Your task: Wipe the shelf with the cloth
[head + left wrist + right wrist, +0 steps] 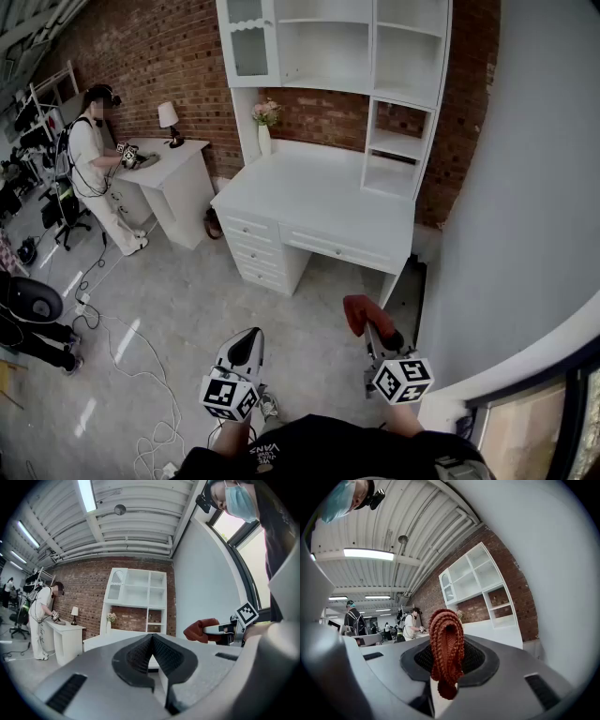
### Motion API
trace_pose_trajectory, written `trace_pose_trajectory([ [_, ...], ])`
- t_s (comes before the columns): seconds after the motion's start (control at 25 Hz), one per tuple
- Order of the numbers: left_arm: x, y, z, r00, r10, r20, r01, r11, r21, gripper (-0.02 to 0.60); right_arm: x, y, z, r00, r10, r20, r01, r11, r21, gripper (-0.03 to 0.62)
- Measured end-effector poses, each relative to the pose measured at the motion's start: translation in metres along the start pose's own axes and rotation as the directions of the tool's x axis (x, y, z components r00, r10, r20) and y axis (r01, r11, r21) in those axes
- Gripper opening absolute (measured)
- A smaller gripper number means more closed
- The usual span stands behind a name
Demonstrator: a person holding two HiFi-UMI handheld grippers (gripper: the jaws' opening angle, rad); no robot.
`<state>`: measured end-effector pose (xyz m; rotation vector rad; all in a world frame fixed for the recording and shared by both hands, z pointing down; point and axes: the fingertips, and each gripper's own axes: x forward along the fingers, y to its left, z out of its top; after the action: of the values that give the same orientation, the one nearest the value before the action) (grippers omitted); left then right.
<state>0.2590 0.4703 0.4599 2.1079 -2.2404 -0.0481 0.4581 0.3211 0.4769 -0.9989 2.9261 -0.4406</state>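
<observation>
Head view, starting from the left: another person stands at a small side table with a lamp, well apart from the work, and loose cables trail over the floor near the wearer's feet. Next comes the left gripper, held low in mid-air with its jaws pressed together on nothing. Ahead is the white desk, a vase of flowers at its back left corner, and above it the shelf unit, whose open compartments look bare. Further right, the right gripper is clamped on the rust-red cloth, which sticks out bunched beyond the jaw tips. Cloth and shelf are well apart, so I'd say wiping has not begun. Rightmost, a plain grey wall runs close by the desk's right end. The risks as I see them: a foot catching the cables on the walk in, the cloth slipping from the jaws when dragged along a board, the gripper knocking the wall or the dividers of the narrow right-hand compartments, and a wide sweep tipping the vase. The desk top gives plenty of open room, and the wide middle compartment looks the easiest way in.
</observation>
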Motion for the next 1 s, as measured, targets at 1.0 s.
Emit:
trace_pose_trajectory([
  [1.0,-0.002,0.002,-0.020,1.000,0.011,-0.016,-0.012,0.998,-0.061,0.006,0.002,-0.005,-0.009,1.000,0.007,-0.024,-0.006,0.999,0.053,0.095],
])
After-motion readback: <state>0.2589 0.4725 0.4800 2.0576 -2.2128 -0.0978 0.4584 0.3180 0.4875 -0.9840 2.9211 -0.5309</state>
